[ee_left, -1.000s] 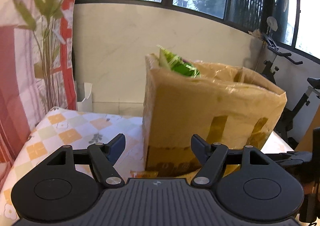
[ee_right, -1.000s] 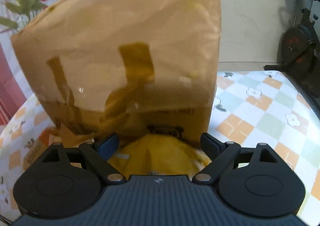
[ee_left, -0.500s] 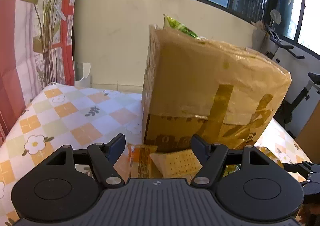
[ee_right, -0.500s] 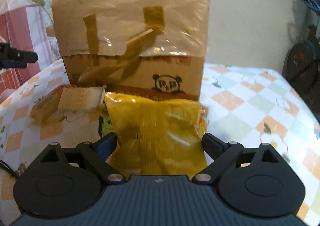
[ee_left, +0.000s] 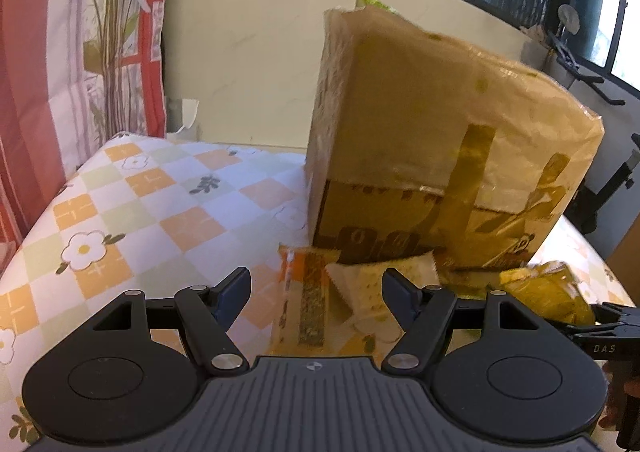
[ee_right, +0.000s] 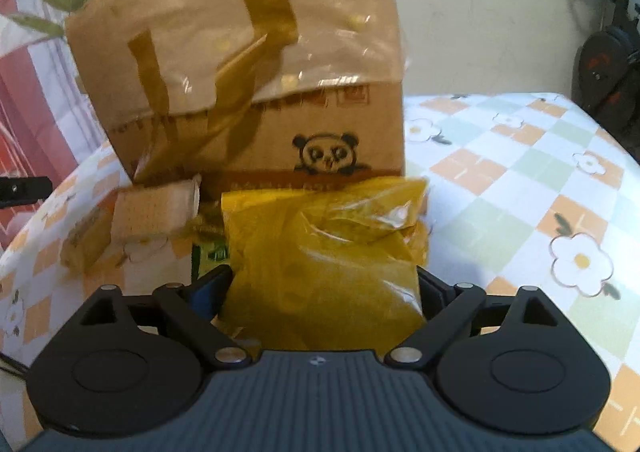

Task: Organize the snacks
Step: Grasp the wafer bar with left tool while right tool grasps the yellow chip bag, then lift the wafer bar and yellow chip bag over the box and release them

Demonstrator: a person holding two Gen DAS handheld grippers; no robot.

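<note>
Right wrist view: the right tool (ee_right: pixel 324 284) has the yellow snack bag (ee_right: pixel 328 252) between its fingers, jaws easing closed, though I can't tell if the pads actually press it. The bag lies on the checkered bench (ee_right: pixel 520 179) right against the taped cardboard box (ee_right: pixel 248 91). The left tool (ee_left: pixel 316 292) is wide open over the cracker packet (ee_left: pixel 376 284) and orange packet (ee_left: pixel 308 292), gripping nothing.

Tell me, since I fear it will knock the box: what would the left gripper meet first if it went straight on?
Probably not the box. The left gripper, jaws open, points down at the cracker packet and orange snack packet lying before the cardboard box; depth is unclear.
</note>
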